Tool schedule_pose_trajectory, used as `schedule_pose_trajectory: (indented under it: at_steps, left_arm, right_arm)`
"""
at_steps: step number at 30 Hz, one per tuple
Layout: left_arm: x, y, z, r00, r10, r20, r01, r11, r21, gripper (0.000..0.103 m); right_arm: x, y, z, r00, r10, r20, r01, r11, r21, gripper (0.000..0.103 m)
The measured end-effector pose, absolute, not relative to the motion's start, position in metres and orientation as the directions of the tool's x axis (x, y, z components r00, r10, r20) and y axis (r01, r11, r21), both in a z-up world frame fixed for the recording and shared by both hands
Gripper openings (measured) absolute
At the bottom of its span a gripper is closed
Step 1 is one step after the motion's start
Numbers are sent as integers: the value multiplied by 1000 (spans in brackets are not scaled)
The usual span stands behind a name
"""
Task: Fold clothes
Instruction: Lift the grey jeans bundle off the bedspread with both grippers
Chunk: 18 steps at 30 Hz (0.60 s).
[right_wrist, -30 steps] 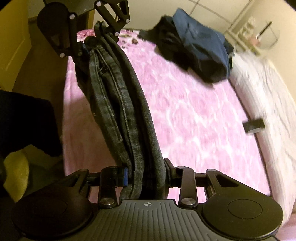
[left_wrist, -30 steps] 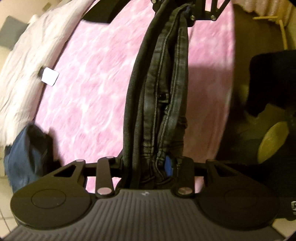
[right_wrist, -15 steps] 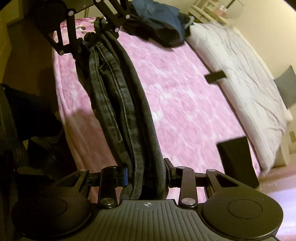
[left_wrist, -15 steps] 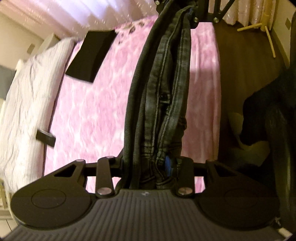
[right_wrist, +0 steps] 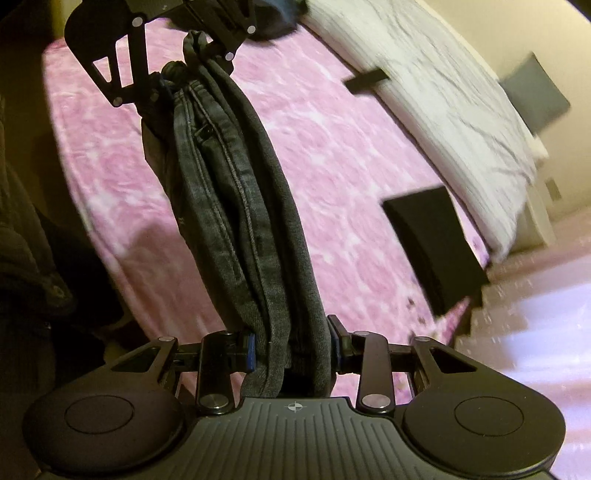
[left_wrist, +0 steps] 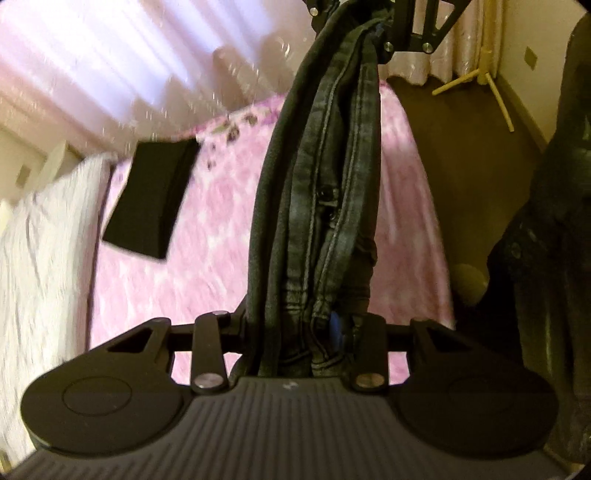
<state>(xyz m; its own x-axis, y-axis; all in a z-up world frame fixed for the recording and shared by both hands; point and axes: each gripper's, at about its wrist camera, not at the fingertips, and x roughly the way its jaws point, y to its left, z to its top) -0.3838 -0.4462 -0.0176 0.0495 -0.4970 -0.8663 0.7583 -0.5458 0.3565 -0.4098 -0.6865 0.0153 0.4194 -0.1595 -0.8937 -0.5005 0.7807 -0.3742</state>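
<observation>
Left claw (left_wrist: 295,325) at lower centre clamped on folded dark jeans (left_wrist: 325,177), right claw (right_wrist: 291,347) gripping the other end, pink bed (right_wrist: 332,155) beneath, black case (left_wrist: 153,199) upper left.

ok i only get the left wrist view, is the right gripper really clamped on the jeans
Observer: Yes, the right gripper is shut on the jeans, denim squeezed between its blue pads.
Operator: any more clothes around
Observer: A dark heap of cloth shows at the far end of the pink blanket, behind the left gripper.
Operator: anything else
Observer: A grey pillow sits beyond the white cover.
</observation>
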Motion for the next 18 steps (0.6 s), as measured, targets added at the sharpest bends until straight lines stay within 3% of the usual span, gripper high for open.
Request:
schedule_pose_trajectory:
  at_steps: [9,18]
  left_arm:
    - [-352,-508,-18,60,-566,-822,725,-541,426,35]
    - [-330,-610,-22,151,-528,-836,775,-461,432,35]
  right_arm:
    - [-368,-731,26,436,-252,-864,-456,766,-453,35]
    - [-315,-825,13,461,-150,-875,-561,715,-418,35]
